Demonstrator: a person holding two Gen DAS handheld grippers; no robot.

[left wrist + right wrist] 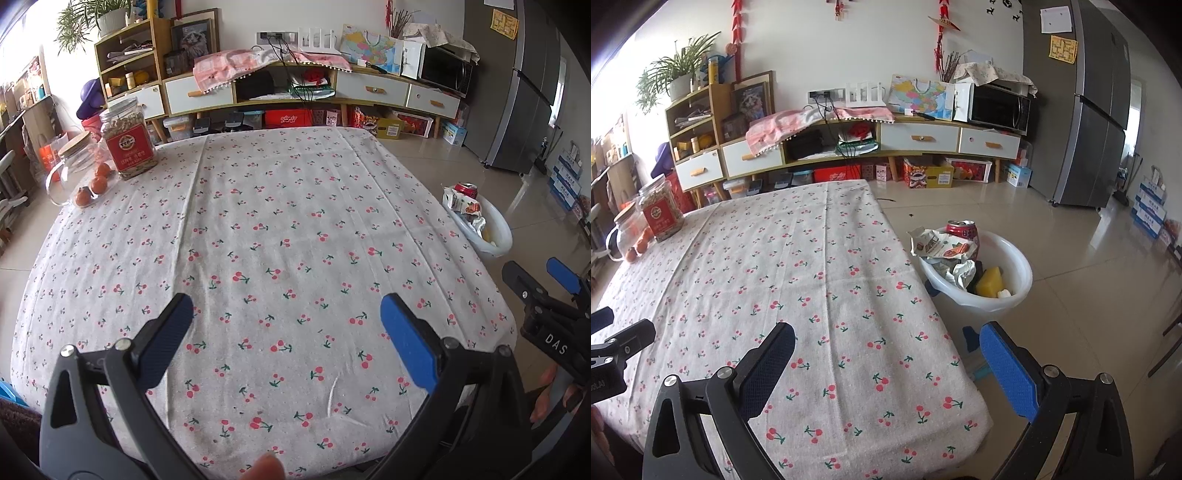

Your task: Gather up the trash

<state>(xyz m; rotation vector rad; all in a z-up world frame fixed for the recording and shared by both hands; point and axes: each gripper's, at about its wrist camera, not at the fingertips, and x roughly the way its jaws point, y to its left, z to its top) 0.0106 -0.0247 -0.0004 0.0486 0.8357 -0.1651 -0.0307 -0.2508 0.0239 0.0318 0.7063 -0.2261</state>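
A white plastic basin [1015, 291] stands on the floor right of the table and holds trash: a red drink can [962, 230], crumpled wrappers [942, 247] and a yellow sponge [990, 282]. The basin also shows in the left wrist view [498, 236]. My left gripper [286, 332] is open and empty over the near part of the cherry-print tablecloth [277, 221]. My right gripper [886, 356] is open and empty over the table's near right corner; it also shows in the left wrist view [539, 280].
At the table's far left stand a jar with a red label [127, 144], a glass jar with a cork lid [74, 158] and three oranges [94, 184]. A low cabinet [849, 147] lines the far wall. A grey fridge [1082, 110] stands at the right.
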